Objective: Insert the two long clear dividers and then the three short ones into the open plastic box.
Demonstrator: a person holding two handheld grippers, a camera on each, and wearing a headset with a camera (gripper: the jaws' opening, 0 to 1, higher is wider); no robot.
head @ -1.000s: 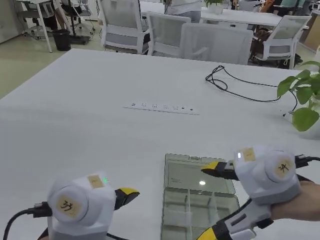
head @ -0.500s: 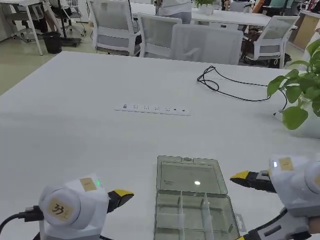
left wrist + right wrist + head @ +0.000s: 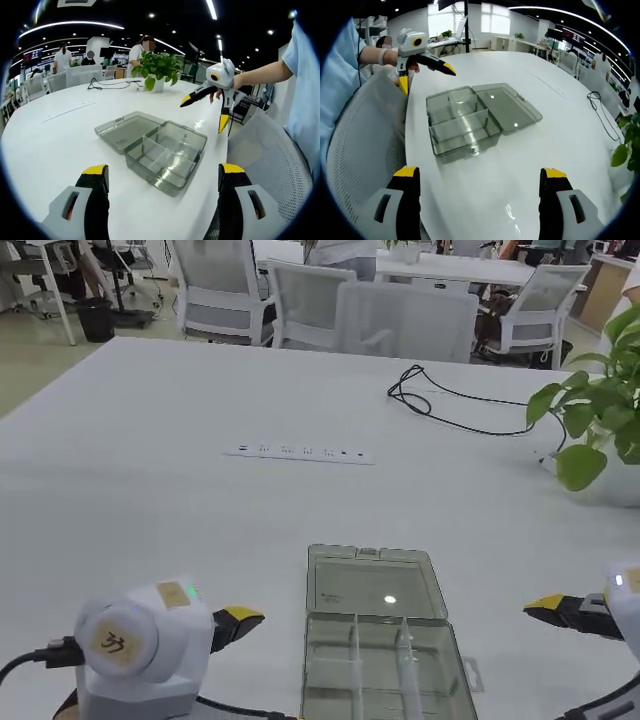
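The clear plastic box (image 3: 385,670) lies open on the white table, its lid (image 3: 372,585) folded flat on the far side. Clear dividers (image 3: 404,655) stand inside and split it into several compartments. In the left gripper view the box (image 3: 167,155) lies ahead of my left gripper (image 3: 163,171), whose jaws are wide apart and hold nothing. My right gripper (image 3: 480,173) is open too and holds nothing, with the box (image 3: 462,125) ahead of it. In the head view the left gripper (image 3: 152,661) is left of the box and the right gripper's upper fingertip (image 3: 548,606) is to its right.
A white power strip (image 3: 298,452) lies mid-table, with a black cable (image 3: 440,400) beyond it. A potted plant (image 3: 590,420) stands at the right. Grey chairs (image 3: 400,320) line the far edge. A mesh chair (image 3: 365,145) is at the near edge.
My right gripper has moved from above the box lid out to the right of the box. The left gripper has held its place. The head camera has shifted.
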